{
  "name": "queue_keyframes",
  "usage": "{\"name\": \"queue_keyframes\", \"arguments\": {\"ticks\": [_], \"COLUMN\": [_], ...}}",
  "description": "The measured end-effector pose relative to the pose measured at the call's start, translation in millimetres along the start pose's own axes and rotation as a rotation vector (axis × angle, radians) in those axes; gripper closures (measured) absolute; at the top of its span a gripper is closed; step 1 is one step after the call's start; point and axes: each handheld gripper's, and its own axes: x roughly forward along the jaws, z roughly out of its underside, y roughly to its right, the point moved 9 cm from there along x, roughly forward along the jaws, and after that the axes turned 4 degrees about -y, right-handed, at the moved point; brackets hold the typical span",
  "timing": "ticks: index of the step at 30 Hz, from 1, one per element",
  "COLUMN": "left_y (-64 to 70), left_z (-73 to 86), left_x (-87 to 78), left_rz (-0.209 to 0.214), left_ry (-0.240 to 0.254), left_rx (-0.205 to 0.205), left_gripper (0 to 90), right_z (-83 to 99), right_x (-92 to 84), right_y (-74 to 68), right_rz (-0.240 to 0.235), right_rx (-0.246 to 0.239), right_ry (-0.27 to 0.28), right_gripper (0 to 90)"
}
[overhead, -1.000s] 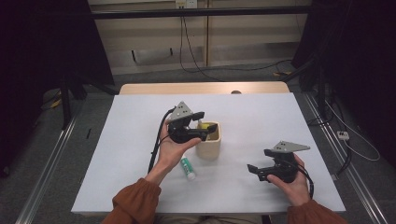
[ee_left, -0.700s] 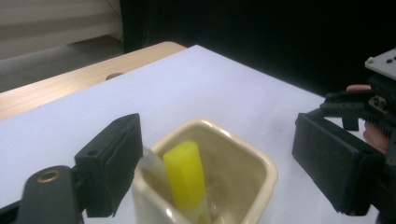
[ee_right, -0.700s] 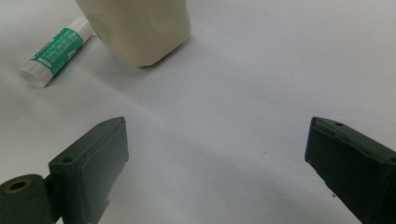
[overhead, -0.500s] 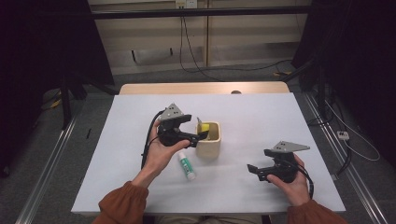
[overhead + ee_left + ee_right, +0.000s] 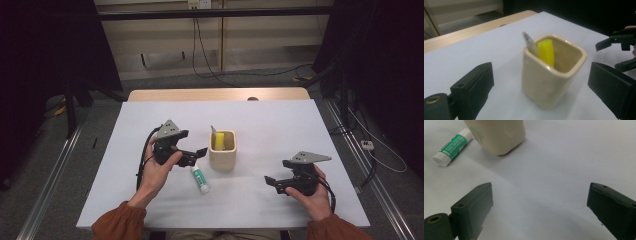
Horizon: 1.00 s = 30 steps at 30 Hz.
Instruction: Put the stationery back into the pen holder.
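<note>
Cup: a cream square cup (image 5: 222,150) stands upright near the middle of the table (image 5: 280,120).
Inside the cup: a yellow block (image 5: 546,51) and a thin white-grey stick (image 5: 529,42) lean in it, so two things look stowed.
Left out: a green-and-white glue stick (image 5: 201,178) lies flat on the table just beside the cup, on its near left side; judged the next thing to go in.
Left hand-held gripper (image 5: 192,155): its jaws have just been opening and stand wide apart with nothing between them, just left of the cup and above the glue stick.
Right hand-held gripper (image 5: 275,183): jaws spread wide and empty, resting well apart to the right.
</note>
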Motion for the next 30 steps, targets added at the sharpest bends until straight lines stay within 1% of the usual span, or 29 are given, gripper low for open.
{"name": "queue_keyframes", "arguments": {"ticks": [2, 6, 10, 13, 14, 15, 19, 21, 24, 26, 30], "left_y": [-2.8, -7.7, -11.8, -14.1, -15.0, -14.9, -15.5, -15.3, -14.1, -14.2, -13.1], "left_z": [6.9, 20.0, 33.3, 42.0, 44.8, 47.6, 60.8, 68.1, 81.1, 87.0, 96.1], "left_x": [-4.3, -12.2, -19.5, -24.7, -26.8, -28.7, -36.4, -40.3, -46.1, -49.8, -58.2], "left_rz": [-0.007, -0.025, -0.046, -0.061, -0.065, -0.068, -0.077, -0.081, -0.083, -0.088, -0.096], "left_ry": [-0.009, -0.015, -0.027, -0.027, -0.031, -0.034, -0.055, -0.062, -0.065, -0.056, -0.056], "left_rx": [0.002, -0.011, -0.019, -0.034, -0.033, -0.042, -0.043, -0.039, -0.059, -0.071, -0.078], "left_gripper": [6.4, 6.5, 6.5, 6.6, 6.6, 6.6, 6.7, 6.8, 6.8, 6.8, 6.8], "right_z": [0.1, -0.1, -0.3, -0.8, -1.0, -1.1, -0.9, -1.3, -1.6, -2.4, -3.3], "right_x": [0.3, 0.9, 1.7, 1.4, 1.5, 1.7, 2.2, 2.3, 2.5, 2.9, 4.7], "right_y": [-0.2, -1.3, -2.8, -3.2, -3.4, -3.8, -6.7, -7.7, -9.9, -11.4, -14.7], "right_rz": [0.0, 0.0, 0.0, 0.006, 0.008, 0.012, 0.01, 0.007, 0.008, 0.009, 0.007], "right_rx": [-0.001, -0.001, -0.011, -0.011, -0.013, -0.016, -0.028, -0.024, -0.024, -0.031, -0.026], "right_ry": [-0.001, -0.002, -0.003, 0.002, 0.004, 0.004, 0.001, 0.001, 0.0, 0.005, 0.002], "right_gripper": [6.6, 7.0, 8.1, 9.4, 9.7, 10.0, 11.7, 11.5, 11.6, 11.7, 11.7]}}
